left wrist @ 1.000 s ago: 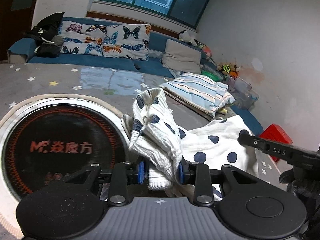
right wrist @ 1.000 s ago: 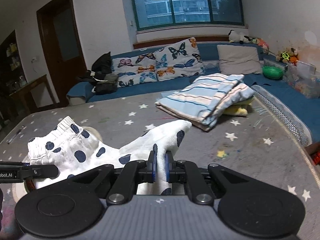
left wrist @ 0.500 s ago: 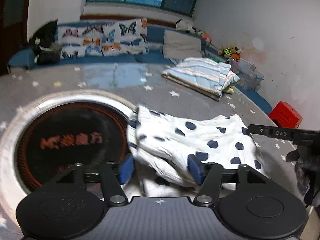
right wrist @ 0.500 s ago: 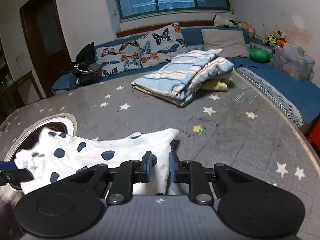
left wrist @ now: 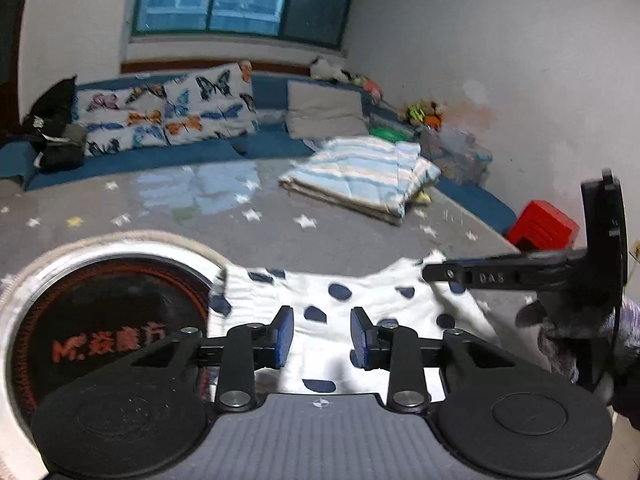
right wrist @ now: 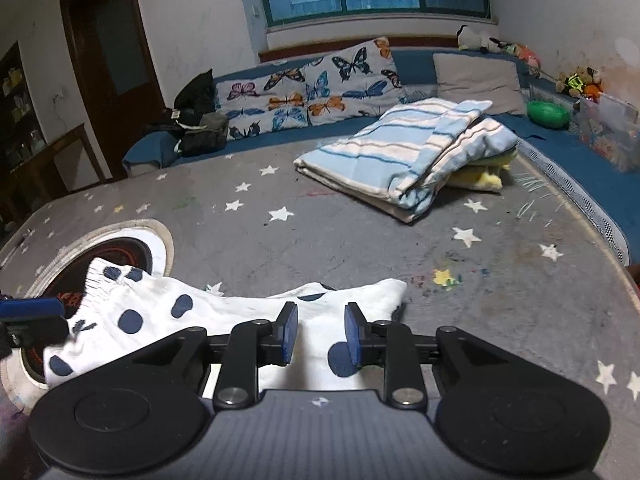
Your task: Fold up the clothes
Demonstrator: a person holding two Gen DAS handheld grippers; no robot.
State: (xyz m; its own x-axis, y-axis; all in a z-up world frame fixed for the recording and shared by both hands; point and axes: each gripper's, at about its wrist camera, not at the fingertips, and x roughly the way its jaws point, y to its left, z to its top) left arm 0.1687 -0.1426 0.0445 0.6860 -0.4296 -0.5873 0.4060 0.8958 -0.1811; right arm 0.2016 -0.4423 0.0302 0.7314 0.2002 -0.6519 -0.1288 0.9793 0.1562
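A white garment with dark blue dots (left wrist: 340, 308) lies spread flat on the grey star-patterned table (left wrist: 320, 240). My left gripper (left wrist: 321, 336) hovers over its near edge. Its jaws are closing, with cloth below the gap, and the blue pads (left wrist: 285, 336) do not press on it. The right gripper (left wrist: 430, 274) reaches in from the right at the garment's far corner, held by a gloved hand (left wrist: 560, 332). In the right wrist view my right gripper (right wrist: 322, 332) is over the garment (right wrist: 160, 320). Its jaws are opening and its pads are off the cloth. The left gripper (right wrist: 36, 308) shows at the left edge.
A round black disc with red lettering (left wrist: 100, 320) is set in the table under the garment's left end. A folded striped blanket (right wrist: 400, 160) lies at the back. Beyond are a blue sofa with butterfly cushions (right wrist: 312, 88) and a red stool (left wrist: 544, 228) at the right.
Both grippers have let go of the garment. It went from bunched and lifted to lying flat on the table. The left jaws spread wide, then narrowed; the right jaws parted.
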